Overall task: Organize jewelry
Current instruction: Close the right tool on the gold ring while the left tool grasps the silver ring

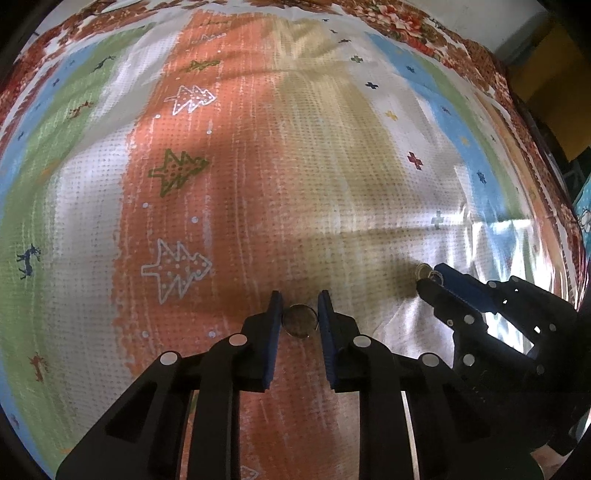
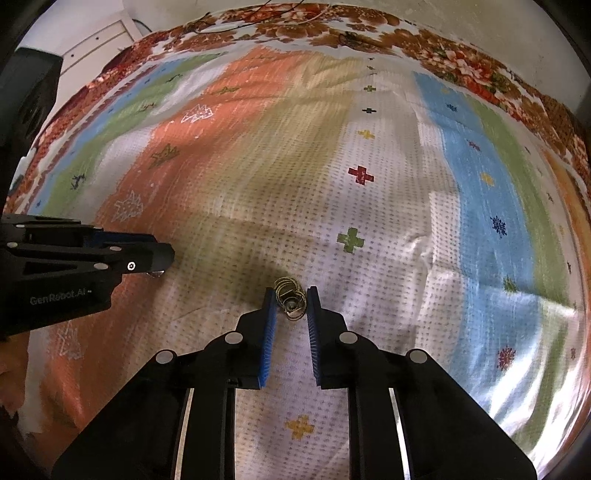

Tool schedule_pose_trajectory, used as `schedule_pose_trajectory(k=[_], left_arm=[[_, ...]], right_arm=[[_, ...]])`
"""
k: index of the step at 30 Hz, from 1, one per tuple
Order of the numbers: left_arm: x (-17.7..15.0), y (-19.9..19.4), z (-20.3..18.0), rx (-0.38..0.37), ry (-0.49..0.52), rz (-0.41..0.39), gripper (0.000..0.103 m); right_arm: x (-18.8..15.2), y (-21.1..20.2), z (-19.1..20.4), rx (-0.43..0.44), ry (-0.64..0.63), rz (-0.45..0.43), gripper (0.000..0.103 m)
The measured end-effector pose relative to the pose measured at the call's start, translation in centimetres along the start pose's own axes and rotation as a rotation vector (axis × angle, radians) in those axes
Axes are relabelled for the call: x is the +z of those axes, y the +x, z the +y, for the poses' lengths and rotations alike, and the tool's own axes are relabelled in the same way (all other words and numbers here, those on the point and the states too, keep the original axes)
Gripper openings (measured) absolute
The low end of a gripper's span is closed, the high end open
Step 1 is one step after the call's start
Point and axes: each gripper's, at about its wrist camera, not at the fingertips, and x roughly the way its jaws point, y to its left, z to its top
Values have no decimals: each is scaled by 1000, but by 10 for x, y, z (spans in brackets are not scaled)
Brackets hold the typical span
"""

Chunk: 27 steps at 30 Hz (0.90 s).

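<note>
In the left wrist view my left gripper has its blue pads closed against a thin round bangle, which sits between the fingertips just above the patterned cloth. In the right wrist view my right gripper is closed around a small tangle of gold-coloured rings and wire jewelry that lies on the white part of the cloth. The right gripper also shows in the left wrist view, with the jewelry tangle at its tips. The left gripper shows at the left of the right wrist view.
A striped cloth with tree, cross and deer prints covers the surface, over a floral sheet at the far edge. A white cabinet and a dark box stand beyond the far left corner.
</note>
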Motion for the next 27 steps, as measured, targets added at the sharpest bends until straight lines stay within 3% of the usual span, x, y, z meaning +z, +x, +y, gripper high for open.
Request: schedule_pose_trajectory(k=[8,10,16,21,24,27], left_arm=[[-1,0,-5,-7,15,7,27],[-1,0,-6,-9,24,11,29],[-5,3,-13,29,61,13,29],[-4,6,-12,46,52,16,20],[-4,6,-11,35,51,16,19],[-5,5,-12,51,65,13,19]], right_arm=[[0,1,2,-9,-14,1,18],[1,1,2,11,-11,2,27],[0,3,9,11,-39,-3,35],[-2,5,10,10,-50,-4,35],[-3,4,10,7,-54,-6,34],[-3,5,10,-10,-57,-7,25]])
